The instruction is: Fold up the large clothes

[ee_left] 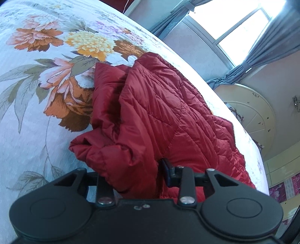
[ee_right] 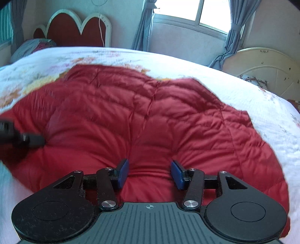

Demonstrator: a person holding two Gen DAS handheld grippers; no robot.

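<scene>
The fingers of the left gripper (ee_left: 131, 173) are pinched on a bunched roll of the red quilted jacket (ee_left: 159, 105); only its right finger (ee_left: 166, 167) shows, the other being buried under the fabric. The fingers of the right gripper (ee_right: 150, 173) stand partly open with a puffed ridge of the jacket between the blue pads (ee_right: 123, 172), and I cannot tell whether they actually press it. The jacket lies spread on the bed (ee_left: 28, 131), over the flowered cover, its far edge toward the window (ee_right: 196, 11) and its right side running near the bed's edge. In the right wrist view the left gripper comes in at the jacket's left side, well apart from the right one. To fold it well, I would judge both grips should take the full thickness of the padding, not just the slippery shell, then lift together and keep the edge taut and level, so the bulk carries across the jacket's middle without sagging or dragging the cover.
</scene>
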